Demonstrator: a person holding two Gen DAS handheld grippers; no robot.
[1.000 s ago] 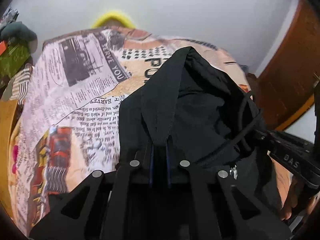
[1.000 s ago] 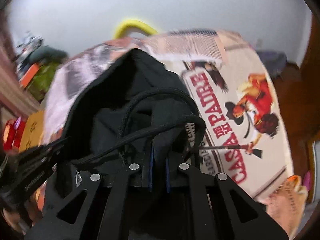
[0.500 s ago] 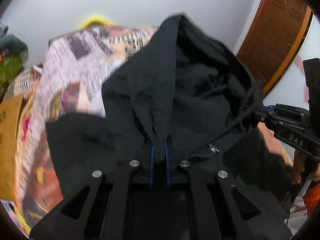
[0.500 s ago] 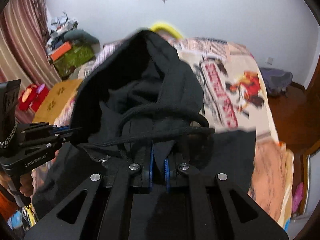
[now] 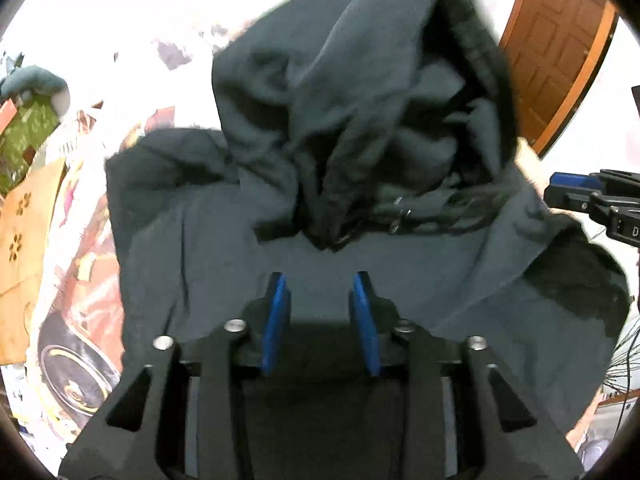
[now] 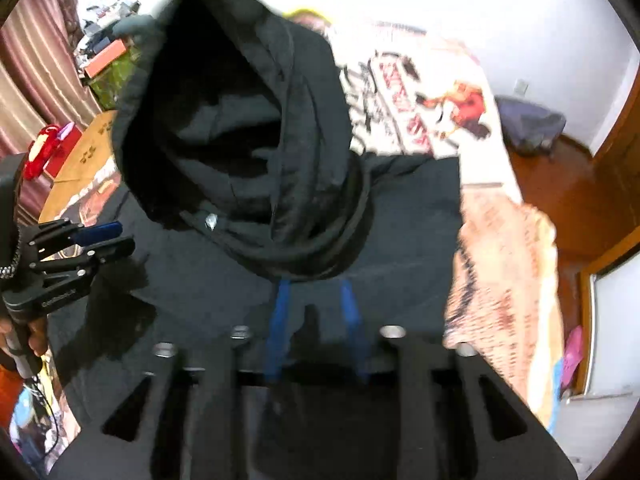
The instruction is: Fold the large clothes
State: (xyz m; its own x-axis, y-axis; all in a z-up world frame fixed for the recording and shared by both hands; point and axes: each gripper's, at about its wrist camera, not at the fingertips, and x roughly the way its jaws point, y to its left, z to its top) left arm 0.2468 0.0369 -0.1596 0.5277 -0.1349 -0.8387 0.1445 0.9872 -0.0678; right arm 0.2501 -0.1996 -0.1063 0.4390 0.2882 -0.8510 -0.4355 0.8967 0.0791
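Observation:
A black hooded sweatshirt (image 5: 360,288) lies spread on the bed, its hood (image 5: 360,112) bunched up just ahead of my fingers. My left gripper (image 5: 320,292) is open and empty above the body of the sweatshirt. In the right wrist view the hood (image 6: 240,140) with its drawcord sits right in front of my right gripper (image 6: 314,300), which is open with its blue pads apart; the hood's edge overlaps the fingertips. The right gripper also shows in the left wrist view (image 5: 592,200), and the left gripper shows in the right wrist view (image 6: 100,236).
The bed has a printed newspaper-pattern cover (image 6: 420,92). A cardboard box (image 5: 28,248) and clutter (image 6: 108,60) stand to the left of the bed. A wooden door (image 5: 560,40) and wood floor (image 6: 560,184) are to the right.
Both grippers have opened and let go of the hood, which has dropped onto the sweatshirt's body. The sweatshirt now lies lower and more spread on the bed.

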